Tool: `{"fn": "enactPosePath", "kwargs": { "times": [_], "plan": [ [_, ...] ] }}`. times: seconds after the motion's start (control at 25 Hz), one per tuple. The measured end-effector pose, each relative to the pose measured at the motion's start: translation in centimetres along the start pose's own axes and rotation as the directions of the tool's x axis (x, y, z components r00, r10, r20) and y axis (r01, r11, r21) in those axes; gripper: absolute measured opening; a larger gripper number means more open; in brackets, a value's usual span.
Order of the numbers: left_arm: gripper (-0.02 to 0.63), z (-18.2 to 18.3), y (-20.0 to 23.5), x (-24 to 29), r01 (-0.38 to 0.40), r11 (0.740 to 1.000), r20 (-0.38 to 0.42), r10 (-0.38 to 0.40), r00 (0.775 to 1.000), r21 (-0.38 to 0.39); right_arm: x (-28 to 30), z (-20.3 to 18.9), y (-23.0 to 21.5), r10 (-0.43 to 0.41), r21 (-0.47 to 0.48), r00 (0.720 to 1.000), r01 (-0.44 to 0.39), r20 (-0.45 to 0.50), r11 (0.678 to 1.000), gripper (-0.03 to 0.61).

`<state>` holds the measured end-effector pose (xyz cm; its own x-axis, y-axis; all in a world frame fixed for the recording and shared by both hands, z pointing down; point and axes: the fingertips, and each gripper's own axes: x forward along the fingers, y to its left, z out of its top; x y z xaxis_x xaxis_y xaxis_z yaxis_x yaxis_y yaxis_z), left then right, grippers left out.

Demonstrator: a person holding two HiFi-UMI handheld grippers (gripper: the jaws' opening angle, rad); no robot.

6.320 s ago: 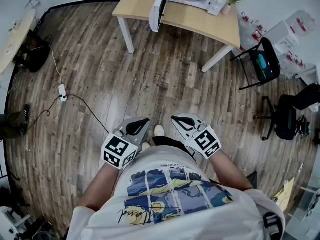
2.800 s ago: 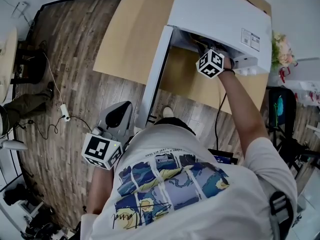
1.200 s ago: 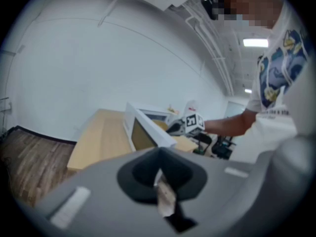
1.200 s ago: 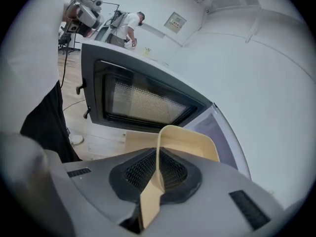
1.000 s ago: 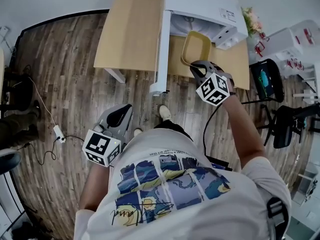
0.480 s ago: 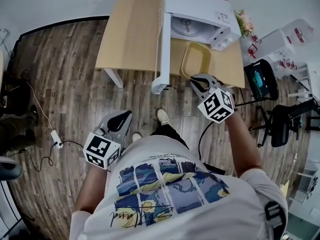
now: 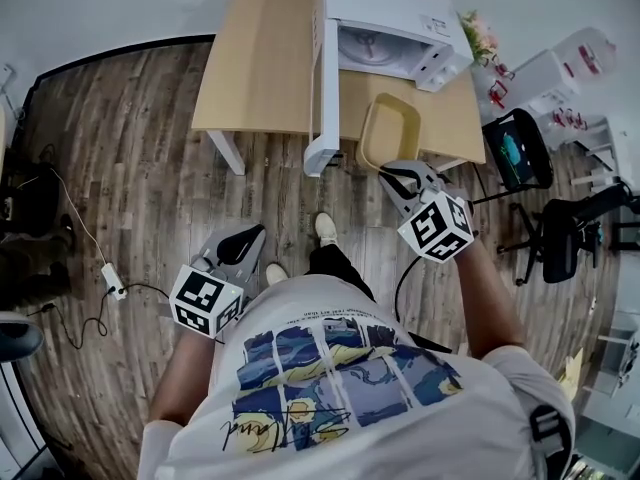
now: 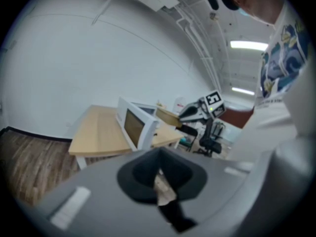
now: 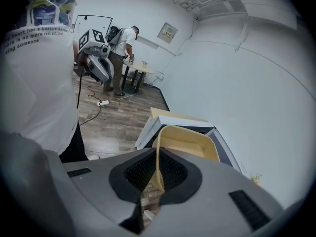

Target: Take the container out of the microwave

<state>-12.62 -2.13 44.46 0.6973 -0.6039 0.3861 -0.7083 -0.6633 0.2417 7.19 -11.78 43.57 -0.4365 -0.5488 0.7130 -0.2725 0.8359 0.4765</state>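
One wall of the container (image 7: 390,128) is pinched by our right hand-held gripper (image 7: 398,175), its length running straight ahead toward the microwave (image 7: 395,28); our left hand-held gripper (image 7: 246,238), pressed together, sits well back.

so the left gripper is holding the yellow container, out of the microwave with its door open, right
No, it is the right gripper, not the left, that holds the yellow container, out of the microwave with its door open. The right gripper view shows its jaws shut on the container's rim.
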Motion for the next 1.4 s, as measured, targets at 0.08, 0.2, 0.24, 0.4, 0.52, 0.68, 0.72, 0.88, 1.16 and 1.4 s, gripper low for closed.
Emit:
{"fn": "enactPosePath", "kwargs": {
  "times": [0.08, 0.2, 0.24, 0.4, 0.52, 0.68, 0.72, 0.88, 1.16, 1.4],
  "plan": [
    [0.009, -0.1, -0.3, -0.1, 0.011, 1.000, 0.002, -0.011, 1.000, 0.000, -0.6, 0.3, 0.6, 0.001, 0.000, 1.000, -0.001, 0.001, 1.000, 0.018],
    [0.009, -0.3, -0.8, -0.1, 0.028, 1.000, 0.001, -0.028, 1.000, 0.009, -1.2, 0.8, 1.3, 0.003, -0.001, 1.000, -0.003, 0.003, 1.000, 0.018],
    [0.009, -0.3, -1.0, -0.1, 0.033, 0.999, 0.000, -0.033, 0.999, 0.011, -1.4, 0.9, 1.6, 0.003, -0.001, 1.000, -0.003, 0.002, 1.000, 0.018],
    [0.009, -0.7, -1.2, -0.4, 0.042, 0.999, 0.000, -0.042, 0.999, 0.013, -2.0, 1.3, 2.3, 0.004, -0.002, 1.000, -0.004, 0.003, 1.000, 0.018],
    [0.009, -1.0, -1.3, -0.6, 0.044, 0.999, 0.001, -0.044, 0.999, 0.013, -2.3, 1.5, 2.7, 0.005, -0.007, 1.000, -0.005, 0.000, 1.000, 0.018],
    [0.009, -0.9, -1.3, -0.6, 0.044, 0.999, 0.006, -0.044, 0.999, 0.010, -2.6, 1.7, 2.7, 0.009, -0.012, 1.000, -0.009, -0.003, 1.000, 0.018],
    [0.009, -0.9, -1.4, -0.6, 0.045, 0.999, 0.006, -0.045, 0.999, 0.010, -2.7, 1.7, 2.7, 0.009, -0.014, 1.000, -0.010, -0.003, 1.000, 0.018],
    [0.009, -0.9, -1.6, -0.6, 0.041, 0.999, 0.013, -0.041, 0.999, 0.010, -3.0, 1.8, 3.0, 0.013, -0.017, 1.000, -0.014, -0.004, 1.000, 0.018],
    [0.009, -0.9, -1.4, -0.8, 0.031, 0.999, 0.013, -0.032, 0.999, 0.009, -3.3, 2.2, 3.4, 0.027, -0.027, 1.000, -0.027, -0.003, 0.999, 0.018],
    [0.009, -1.4, -1.2, -1.0, 0.025, 1.000, 0.008, -0.025, 1.000, 0.007, -3.3, 2.3, 3.9, 0.037, -0.028, 0.999, -0.037, -0.001, 0.999, 0.018]
  ]
}}
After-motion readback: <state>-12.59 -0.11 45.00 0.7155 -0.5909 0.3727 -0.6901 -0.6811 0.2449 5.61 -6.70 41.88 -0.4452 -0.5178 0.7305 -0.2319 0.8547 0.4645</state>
